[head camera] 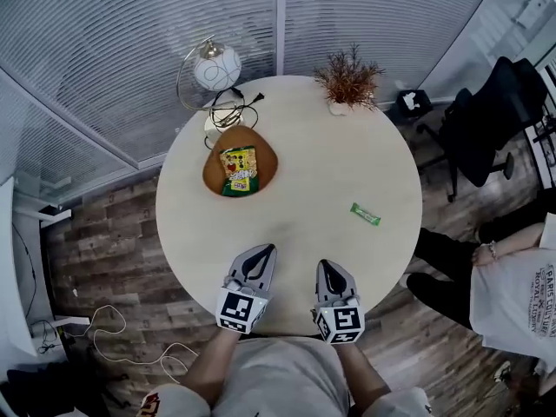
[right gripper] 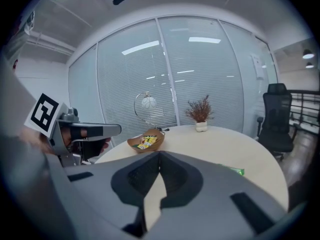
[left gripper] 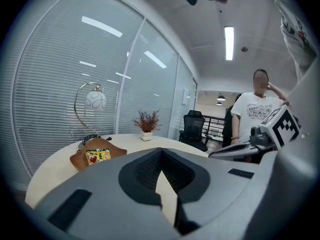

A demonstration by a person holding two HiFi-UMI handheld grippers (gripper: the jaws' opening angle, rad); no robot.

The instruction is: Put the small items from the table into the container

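Head view: packet [head camera: 239, 169] in bowl [head camera: 268, 164]

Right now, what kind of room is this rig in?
Most likely an office meeting room. Glass walls with blinds stand behind a round table, and a black swivel chair sits off to one side.

Bright, even indoor light from ceiling strip [left gripper: 229, 43], its reflections streaking glass wall [right gripper: 150, 84]; soft faint shadows on table [head camera: 347, 146]; heavy fisheye bending, dark vignetted corners, nearest foreground blurred.
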